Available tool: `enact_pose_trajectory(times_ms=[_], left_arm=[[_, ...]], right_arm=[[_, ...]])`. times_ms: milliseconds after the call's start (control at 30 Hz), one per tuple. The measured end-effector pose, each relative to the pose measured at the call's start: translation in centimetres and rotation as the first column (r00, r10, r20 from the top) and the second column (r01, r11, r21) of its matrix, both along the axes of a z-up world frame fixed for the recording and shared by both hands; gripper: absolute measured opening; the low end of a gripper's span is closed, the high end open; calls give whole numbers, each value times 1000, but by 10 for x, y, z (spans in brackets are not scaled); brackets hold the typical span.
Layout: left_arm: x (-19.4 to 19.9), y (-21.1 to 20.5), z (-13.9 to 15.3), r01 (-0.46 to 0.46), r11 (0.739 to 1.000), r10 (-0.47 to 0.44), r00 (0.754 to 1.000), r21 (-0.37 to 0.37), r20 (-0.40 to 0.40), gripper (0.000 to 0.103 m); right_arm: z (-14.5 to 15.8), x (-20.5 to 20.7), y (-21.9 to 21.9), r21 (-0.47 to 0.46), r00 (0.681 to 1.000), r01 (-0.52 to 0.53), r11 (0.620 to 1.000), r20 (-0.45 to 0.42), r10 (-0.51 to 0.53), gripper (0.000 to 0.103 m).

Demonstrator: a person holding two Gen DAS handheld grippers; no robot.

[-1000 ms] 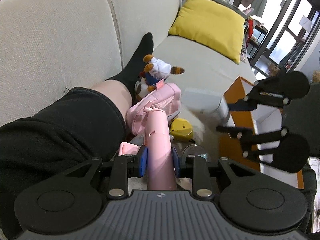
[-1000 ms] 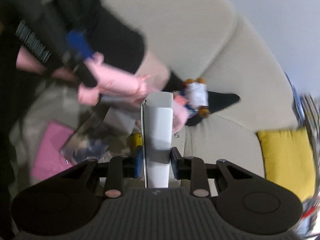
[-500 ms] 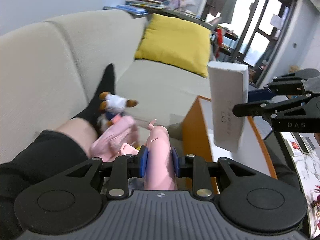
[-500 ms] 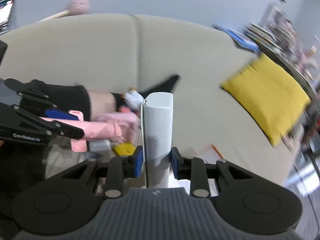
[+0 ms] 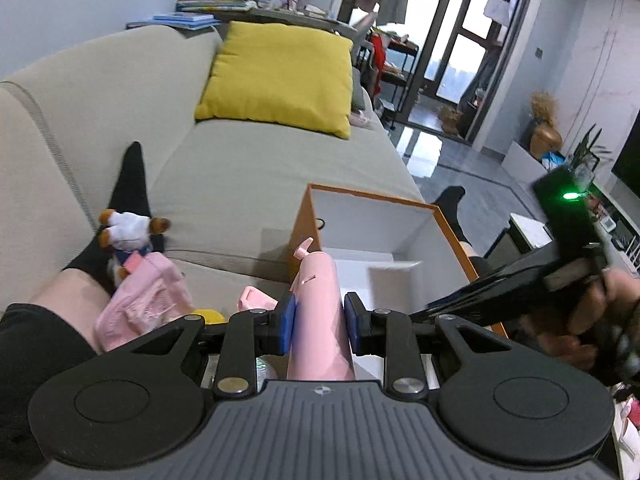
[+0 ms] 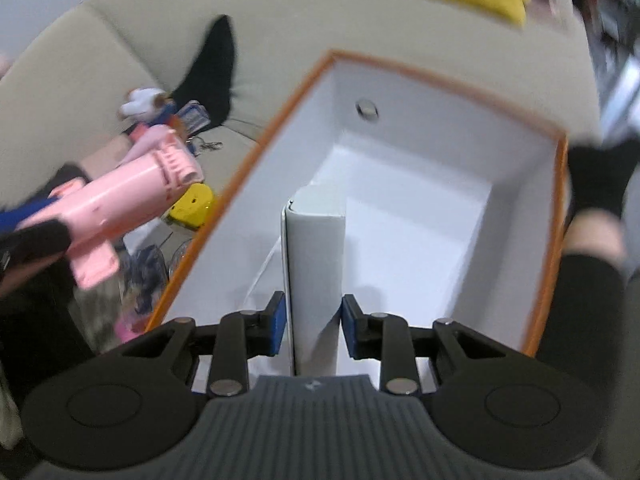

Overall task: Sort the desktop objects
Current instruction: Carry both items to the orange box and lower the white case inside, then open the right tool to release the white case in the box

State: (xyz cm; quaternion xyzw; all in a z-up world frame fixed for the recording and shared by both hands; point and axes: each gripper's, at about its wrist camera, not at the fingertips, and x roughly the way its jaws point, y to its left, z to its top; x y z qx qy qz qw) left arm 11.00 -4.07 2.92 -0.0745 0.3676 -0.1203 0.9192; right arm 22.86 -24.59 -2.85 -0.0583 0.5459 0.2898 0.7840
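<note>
Over the orange box [image 6: 400,184], our right gripper [image 6: 314,320] grips a white carton [image 6: 316,264], left gripper [image 5: 320,322] clasps a pink toy [image 5: 320,316]; neither dropped yet.

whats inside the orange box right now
The orange box shows bare white walls and floor, and a small round fitting on its far wall. The white carton in the right gripper hides the near floor.

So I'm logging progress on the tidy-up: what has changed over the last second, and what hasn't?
The right hand-held gripper has swung its white box from above the clutter on the sofa to over the open orange storage box, pointing down into it. The left hand-held gripper has brought the pink toy toward the same box. Both grips stayed shut; the plush toy stayed put.
</note>
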Motion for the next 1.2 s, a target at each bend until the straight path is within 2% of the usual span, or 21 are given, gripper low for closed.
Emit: enact_pose_trajectory(times_ms=[67, 200, 333, 433, 567, 700, 833, 967, 1200], left_arm=[[4, -4, -2, 5, 1000, -5, 1000, 4, -8, 30], [11, -11, -4, 11, 1000, -11, 1000, 13, -12, 30], [17, -19, -5, 17, 999, -17, 1000, 27, -10, 30], [22, -24, -7, 26, 999, -26, 1000, 27, -17, 30], [26, -29, -8, 39, 999, -38, 999, 25, -24, 30], [30, -34, -11, 55, 998, -55, 998, 20, -24, 30], [30, -38, -13, 60, 998, -60, 998, 28, -25, 30], [30, -39, -16, 58, 998, -57, 998, 35, -29, 30], [31, -43, -22, 59, 997, -58, 998, 46, -39, 30]], right_arm=[[-12, 9, -3, 49, 998, 40, 998, -42, -38, 31], [-34, 25, -3, 182, 977, 106, 978, -202, -69, 31], [-53, 36, -1, 215, 961, 150, 965, -261, -92, 31], [-69, 42, -10, 205, 939, 193, 960, -321, -120, 31], [-73, 42, -18, 213, 929, 214, 953, -345, -132, 34], [-76, 40, -19, 101, 925, 217, 971, -338, -171, 37], [-84, 34, -19, 75, 902, 231, 970, -390, -185, 38], [-85, 25, -12, 80, 892, 243, 967, -409, -191, 34], [-97, 21, 11, 165, 861, 289, 943, -476, -181, 28]])
